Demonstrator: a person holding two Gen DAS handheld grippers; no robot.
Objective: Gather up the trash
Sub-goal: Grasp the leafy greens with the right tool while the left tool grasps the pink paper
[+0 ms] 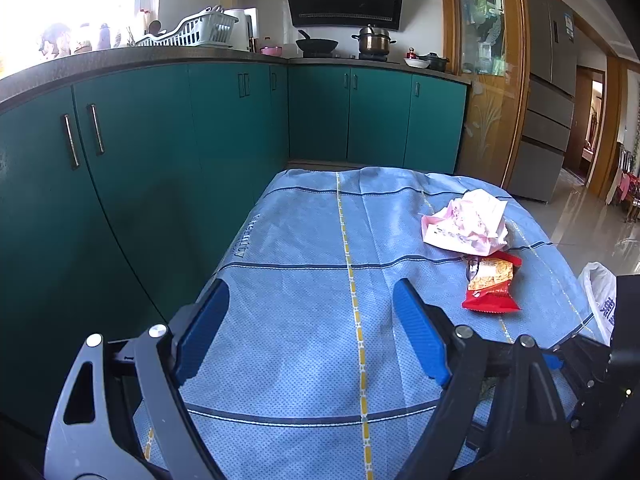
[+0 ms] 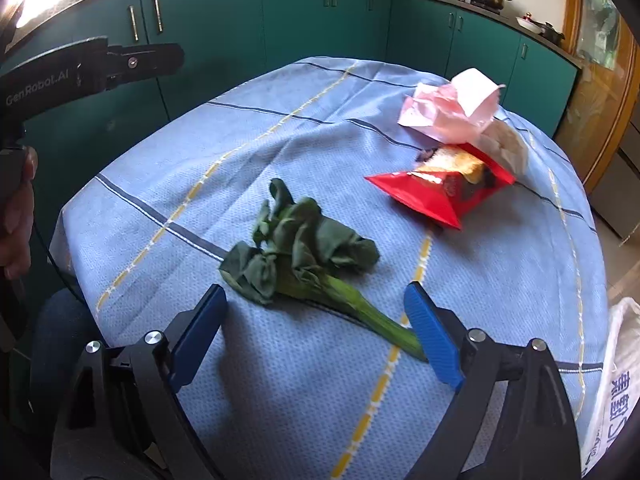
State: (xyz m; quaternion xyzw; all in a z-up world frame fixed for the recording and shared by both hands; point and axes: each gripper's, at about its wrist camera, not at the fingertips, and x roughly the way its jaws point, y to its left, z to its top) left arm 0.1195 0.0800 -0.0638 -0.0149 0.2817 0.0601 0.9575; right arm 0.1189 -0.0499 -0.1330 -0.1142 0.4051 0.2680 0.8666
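Note:
A wilted green vegetable lies on the blue checked tablecloth, its stalk running toward my right gripper. That gripper is open, with the stalk between its blue fingers and the stalk's end beside the right finger. Farther back lie a red snack wrapper and crumpled pink paper. In the left wrist view my left gripper stands open over bare cloth. The red wrapper and pink paper are to its right.
A white plastic bag with blue print hangs off the table's right edge. Teal cabinets under a dark counter run close along the table's left and far sides. A person's hand holds the left gripper's body. Tiled floor lies right.

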